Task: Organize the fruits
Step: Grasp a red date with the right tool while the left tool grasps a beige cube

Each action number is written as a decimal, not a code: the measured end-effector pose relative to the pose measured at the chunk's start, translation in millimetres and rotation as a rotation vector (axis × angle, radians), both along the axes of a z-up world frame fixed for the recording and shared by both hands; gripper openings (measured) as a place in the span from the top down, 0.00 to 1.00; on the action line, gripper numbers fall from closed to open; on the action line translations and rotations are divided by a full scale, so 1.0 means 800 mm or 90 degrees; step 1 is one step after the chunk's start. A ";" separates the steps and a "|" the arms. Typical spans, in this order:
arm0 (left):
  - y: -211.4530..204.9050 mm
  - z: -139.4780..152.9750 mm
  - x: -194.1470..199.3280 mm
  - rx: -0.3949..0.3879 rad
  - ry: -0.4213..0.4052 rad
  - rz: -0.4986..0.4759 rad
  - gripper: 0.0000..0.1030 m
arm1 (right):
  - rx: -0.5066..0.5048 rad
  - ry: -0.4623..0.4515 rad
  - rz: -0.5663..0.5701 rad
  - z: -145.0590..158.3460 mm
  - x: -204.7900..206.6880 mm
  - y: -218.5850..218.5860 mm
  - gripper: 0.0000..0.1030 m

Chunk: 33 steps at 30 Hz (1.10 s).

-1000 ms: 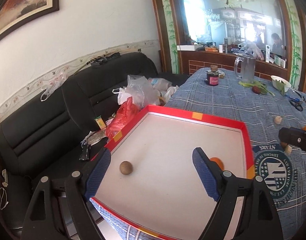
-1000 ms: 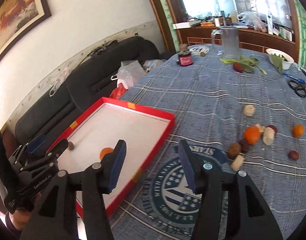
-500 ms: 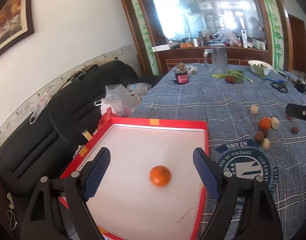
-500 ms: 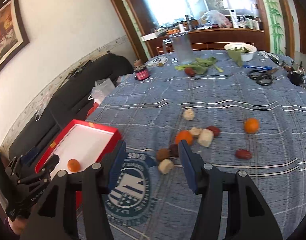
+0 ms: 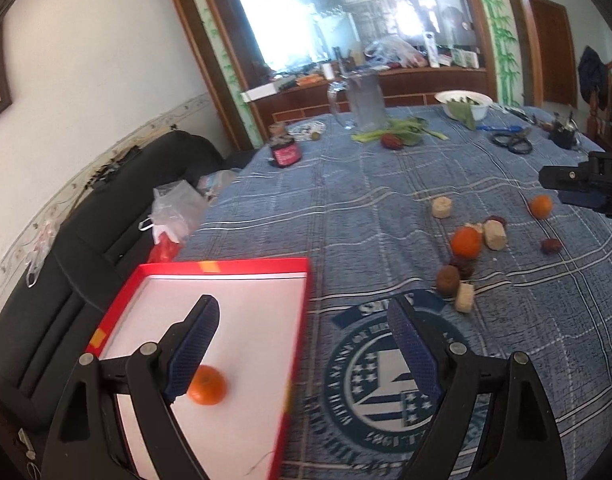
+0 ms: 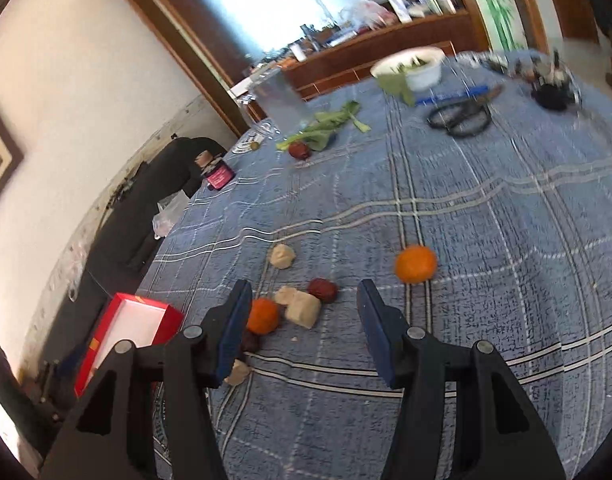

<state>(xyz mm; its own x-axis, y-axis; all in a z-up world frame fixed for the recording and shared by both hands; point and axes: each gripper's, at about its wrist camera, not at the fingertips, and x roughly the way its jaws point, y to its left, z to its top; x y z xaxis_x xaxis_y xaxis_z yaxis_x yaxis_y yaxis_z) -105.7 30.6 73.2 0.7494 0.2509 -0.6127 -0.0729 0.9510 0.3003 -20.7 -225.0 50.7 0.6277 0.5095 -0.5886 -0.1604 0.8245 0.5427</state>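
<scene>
1. A black sofa (image 5: 86, 248) stands beside the table's blue plaid cloth (image 5: 365, 208).
2. On that cloth's near corner lies the red tray (image 5: 242, 266), holding one orange (image 5: 206, 385).
3. Loose fruits (image 6: 302, 308) cluster mid-cloth.
4. Left gripper (image 5: 302, 344) and right gripper (image 6: 302, 324) gape wide, empty.

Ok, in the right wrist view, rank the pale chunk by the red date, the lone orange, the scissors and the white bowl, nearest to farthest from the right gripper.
1. Pale chunk, just ahead, between the fingers, left of centre.
2. Lone orange, ahead and right.
3. Scissors, far right of the table.
4. White bowl, at the far edge.

The right gripper is open.
</scene>
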 end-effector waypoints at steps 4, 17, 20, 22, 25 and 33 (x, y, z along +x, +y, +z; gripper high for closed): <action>-0.020 -0.015 0.021 -0.012 0.027 -0.023 0.16 | 0.001 0.058 -0.010 -0.019 0.016 -0.019 0.45; -0.059 -0.038 0.039 -0.123 0.106 -0.134 0.42 | -0.117 0.097 0.042 -0.036 0.018 0.000 0.52; -0.067 -0.042 0.043 -0.120 0.111 -0.146 0.44 | -0.144 0.102 0.040 -0.043 0.021 0.003 0.55; -0.072 -0.046 0.045 -0.121 0.117 -0.154 0.44 | -0.167 0.105 0.044 -0.048 0.021 0.008 0.57; -0.082 -0.052 0.046 -0.129 0.134 -0.177 0.45 | -0.197 0.093 0.053 -0.047 0.019 0.017 0.59; -0.084 -0.070 0.063 -0.159 0.172 -0.187 0.75 | -0.311 0.052 0.060 -0.045 0.009 0.040 0.69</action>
